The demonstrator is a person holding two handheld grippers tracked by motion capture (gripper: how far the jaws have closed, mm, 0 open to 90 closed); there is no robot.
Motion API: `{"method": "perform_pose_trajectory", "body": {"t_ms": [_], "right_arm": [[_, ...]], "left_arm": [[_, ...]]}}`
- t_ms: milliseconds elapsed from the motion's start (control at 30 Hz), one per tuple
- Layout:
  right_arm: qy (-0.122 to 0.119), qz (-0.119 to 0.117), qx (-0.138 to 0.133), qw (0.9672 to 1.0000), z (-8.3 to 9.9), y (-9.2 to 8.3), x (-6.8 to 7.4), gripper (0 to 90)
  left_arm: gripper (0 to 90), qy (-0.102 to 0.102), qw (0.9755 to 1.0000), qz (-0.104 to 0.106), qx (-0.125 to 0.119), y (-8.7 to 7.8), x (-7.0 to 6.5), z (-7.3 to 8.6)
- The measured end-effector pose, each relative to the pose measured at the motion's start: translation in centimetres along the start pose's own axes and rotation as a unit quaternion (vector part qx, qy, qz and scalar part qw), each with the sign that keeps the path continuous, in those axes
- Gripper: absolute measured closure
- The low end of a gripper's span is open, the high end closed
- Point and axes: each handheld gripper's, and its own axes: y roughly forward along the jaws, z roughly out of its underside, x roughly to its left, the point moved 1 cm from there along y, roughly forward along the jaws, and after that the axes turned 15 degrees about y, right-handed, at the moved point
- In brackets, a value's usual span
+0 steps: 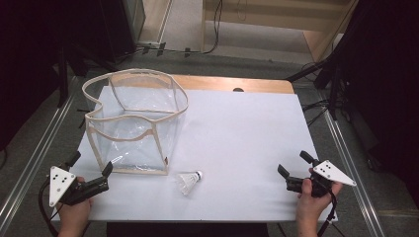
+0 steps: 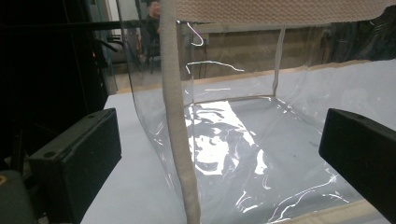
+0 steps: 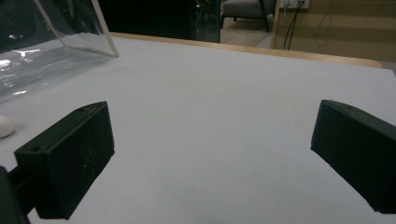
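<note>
**Both tongs apart, nothing gripped**

Left gripper [image 1: 90, 163]: jaws apart, hand low at 7 o'clock of the table [image 1: 247, 148], tips just beside the clear bag [image 1: 133, 123], its near corner seam between them, untouched. Right gripper [image 1: 291, 165]: jaws wide apart, empty, hand at 4 o'clock, pointing up-left. Bag stands upright at 10 o'clock, transparent walls, beige trim, open top. Shuttlecock [image 1: 189, 181] lies at 6 o'clock, white, on its side.

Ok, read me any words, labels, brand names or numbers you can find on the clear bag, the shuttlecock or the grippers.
None: no readable text.
Clear bag: plain plastic with beige trim.
Shuttlecock: any marking is too small to tell.
Grey plates on the left gripper and right gripper: dark dots, no writing.
</note>
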Motion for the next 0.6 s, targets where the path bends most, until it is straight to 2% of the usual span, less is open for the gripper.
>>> {"method": "perform_pose_trajectory", "body": {"t_ms": [200, 600], "right_arm": [[-0.027, -0.012, 0.006, 0.9995, -0.6, 0.3, 1.6, 0.0], [-0.051, -0.061, 0.025, 0.9965, -1.7, 0.9, 4.4, 0.0]], "left_arm": [[0.0, 0.001, 1.0000, 0.001, 0.001, 0.0, 0.0, 0.0], [0.0, 0.008, 1.0000, 0.001, 0.002, 0.0, -0.1, 0.0]]}}
